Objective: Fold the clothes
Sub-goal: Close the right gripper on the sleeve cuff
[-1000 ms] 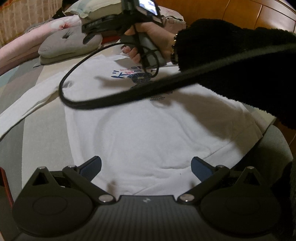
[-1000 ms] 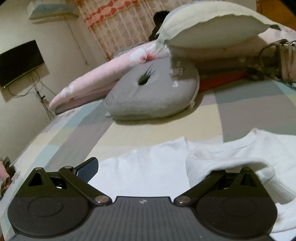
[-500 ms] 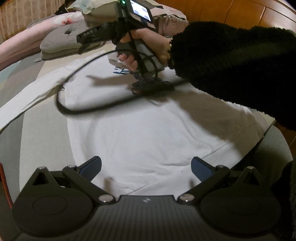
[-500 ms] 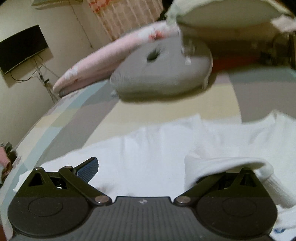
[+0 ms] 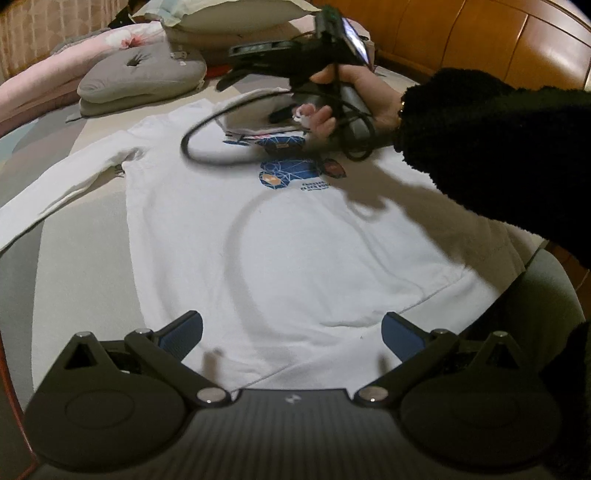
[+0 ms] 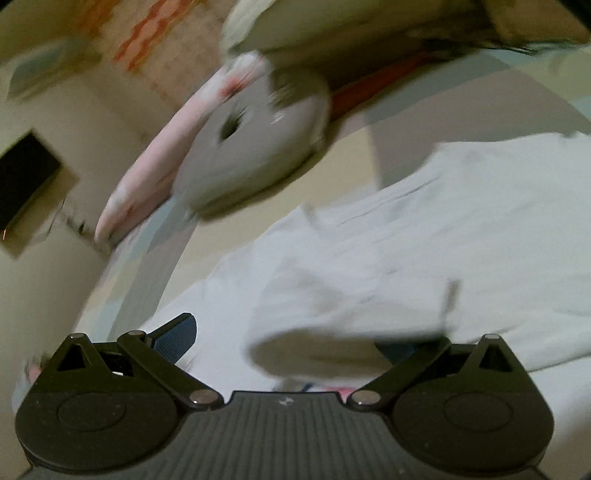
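Observation:
A white sweatshirt [image 5: 295, 240] with a blue chest print [image 5: 288, 173] lies flat on the bed. My left gripper [image 5: 291, 325] hovers open over its hem, holding nothing. At the far end, a hand in a black fleece sleeve [image 5: 480, 129] holds my right gripper [image 5: 240, 64] above the collar. A fold of white fabric [image 5: 258, 110] hangs just under it. In the blurred, tilted right wrist view, my right gripper [image 6: 288, 341] has its fingers wide apart. The white fabric [image 6: 351, 332] drapes over the right finger and hides its tip.
A grey dimpled cushion [image 5: 144, 74], pink bedding [image 5: 110, 40] and a pale pillow [image 5: 229, 14] lie beyond the collar. A wooden headboard [image 5: 480, 40] runs along the right. A black cable [image 5: 207, 155] loops over the chest. One long sleeve [image 5: 55, 184] stretches out left across the checked bedcover [image 5: 74, 236].
The right gripper has swung right and away and rolled sideways, its view now blurred. The fabric fold came along and the chest print is uncovered. The left gripper stayed put.

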`<state>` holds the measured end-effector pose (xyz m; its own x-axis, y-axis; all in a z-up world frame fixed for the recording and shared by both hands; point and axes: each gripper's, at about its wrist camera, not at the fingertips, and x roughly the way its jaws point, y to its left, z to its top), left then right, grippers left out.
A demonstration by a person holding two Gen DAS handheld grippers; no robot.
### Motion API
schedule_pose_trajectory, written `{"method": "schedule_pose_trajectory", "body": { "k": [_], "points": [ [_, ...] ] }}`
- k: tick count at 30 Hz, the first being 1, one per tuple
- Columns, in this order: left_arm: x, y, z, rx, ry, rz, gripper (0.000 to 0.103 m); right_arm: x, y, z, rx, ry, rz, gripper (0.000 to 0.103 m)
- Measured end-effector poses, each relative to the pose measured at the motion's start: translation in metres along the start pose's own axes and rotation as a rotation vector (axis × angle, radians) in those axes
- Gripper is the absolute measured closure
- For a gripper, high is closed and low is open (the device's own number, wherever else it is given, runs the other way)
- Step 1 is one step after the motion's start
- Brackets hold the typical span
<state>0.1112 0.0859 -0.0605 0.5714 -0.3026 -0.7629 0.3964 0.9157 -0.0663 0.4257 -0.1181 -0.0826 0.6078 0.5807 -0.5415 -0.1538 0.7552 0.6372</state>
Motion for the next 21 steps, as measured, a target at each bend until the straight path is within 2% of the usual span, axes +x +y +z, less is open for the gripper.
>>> {"method": "schedule_pose_trajectory", "body": {
  "k": [3,6,9,13,15,18,21],
  "points": [
    [0.002,0.001,-0.001,-0.001,0.004,0.007,0.001,0.004,-0.008,0.008,0.076,-0.009,0.042,0.000],
    [0.000,0.000,-0.003,-0.009,0.004,0.012,0.001,0.013,0.002,0.015,0.081,-0.002,0.071,0.000],
    [-0.001,0.002,-0.005,-0.020,0.008,0.024,0.001,0.025,0.024,0.018,0.058,0.026,0.142,0.000],
    [-0.003,0.004,-0.004,-0.031,0.008,0.042,0.001,0.038,0.069,0.020,-0.033,0.066,0.248,0.000],
    [-0.005,0.005,-0.004,-0.035,0.007,0.046,0.001,0.040,0.091,0.019,-0.111,0.074,0.274,0.000],
    [-0.007,0.006,-0.004,-0.038,0.006,0.050,0.001,0.039,0.114,0.014,-0.229,0.079,0.273,0.000],
    [-0.006,0.007,-0.005,-0.038,0.006,0.050,0.001,0.030,0.111,0.011,-0.283,0.077,0.233,0.000]
  ]
}}
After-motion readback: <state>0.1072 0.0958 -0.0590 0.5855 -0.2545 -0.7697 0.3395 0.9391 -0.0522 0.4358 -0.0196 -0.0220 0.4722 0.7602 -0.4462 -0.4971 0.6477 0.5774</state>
